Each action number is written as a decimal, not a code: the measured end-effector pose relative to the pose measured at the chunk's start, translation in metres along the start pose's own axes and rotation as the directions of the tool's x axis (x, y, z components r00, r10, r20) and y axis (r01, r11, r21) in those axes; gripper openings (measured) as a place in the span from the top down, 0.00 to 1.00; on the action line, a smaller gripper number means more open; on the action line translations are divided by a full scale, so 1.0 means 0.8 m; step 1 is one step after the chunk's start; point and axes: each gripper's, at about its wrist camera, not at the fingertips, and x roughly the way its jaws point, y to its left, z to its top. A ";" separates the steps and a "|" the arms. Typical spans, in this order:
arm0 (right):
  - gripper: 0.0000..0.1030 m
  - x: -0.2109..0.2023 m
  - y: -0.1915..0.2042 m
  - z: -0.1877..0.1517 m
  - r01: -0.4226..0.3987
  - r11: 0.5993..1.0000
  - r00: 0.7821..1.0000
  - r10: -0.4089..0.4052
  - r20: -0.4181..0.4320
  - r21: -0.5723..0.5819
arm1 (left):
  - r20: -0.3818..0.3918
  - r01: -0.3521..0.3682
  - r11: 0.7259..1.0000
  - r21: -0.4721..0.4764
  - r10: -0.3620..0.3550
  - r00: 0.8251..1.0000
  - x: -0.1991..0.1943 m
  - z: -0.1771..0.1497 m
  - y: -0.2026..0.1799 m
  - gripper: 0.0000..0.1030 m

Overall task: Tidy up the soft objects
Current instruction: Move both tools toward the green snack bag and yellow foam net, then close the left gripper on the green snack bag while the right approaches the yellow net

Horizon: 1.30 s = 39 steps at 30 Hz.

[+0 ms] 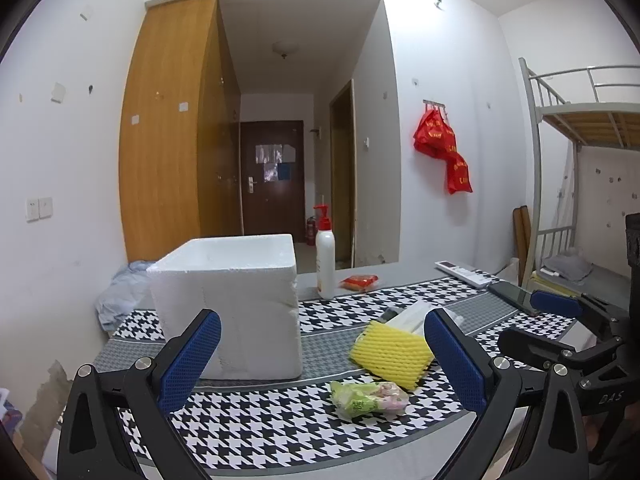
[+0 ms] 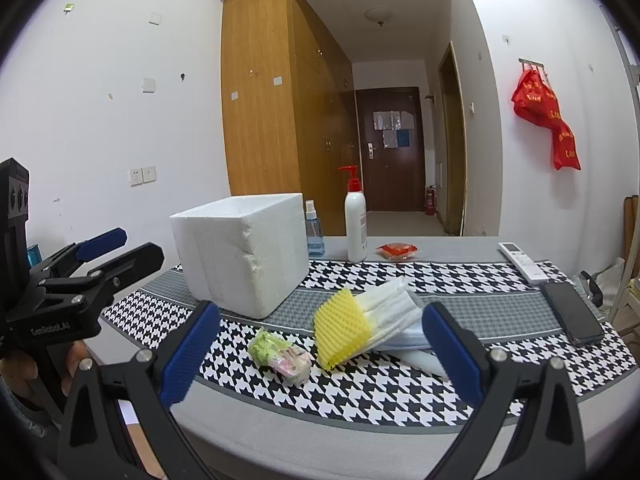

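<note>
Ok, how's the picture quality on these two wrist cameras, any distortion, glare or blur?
Left wrist view: strong fisheye bending, the tall wooden wardrobe bows, corners vignette black; white foam box is bright but keeps its texture. Right wrist view: same curvature, the houndstooth table runner's edge arcs; soft even light, faint shadows, no obvious blur.

White walls (image 2: pixel 100 120) enclose the room, dotted with small plates and a pair of sockets (image 2: pixel 142 175). A tall wooden wardrobe (image 2: pixel 260 100) lines the left of a corridor that ends at a dark door (image 2: pixel 390 148), a red extinguisher (image 2: pixel 430 200) beside it. A dome lamp (image 2: pixel 377 13) sits on the corridor ceiling. Red bags (image 1: pixel 440 144) hang from wall hooks. A metal bunk bed (image 1: pixel 580 120) stands at right.
</note>
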 end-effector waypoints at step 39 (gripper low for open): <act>0.01 0.049 -0.033 -0.015 0.095 0.995 0.990 -0.094 -0.107 0.002 | -0.164 0.056 0.998 -0.042 -0.062 0.984 0.071 -0.028 0.008 0.01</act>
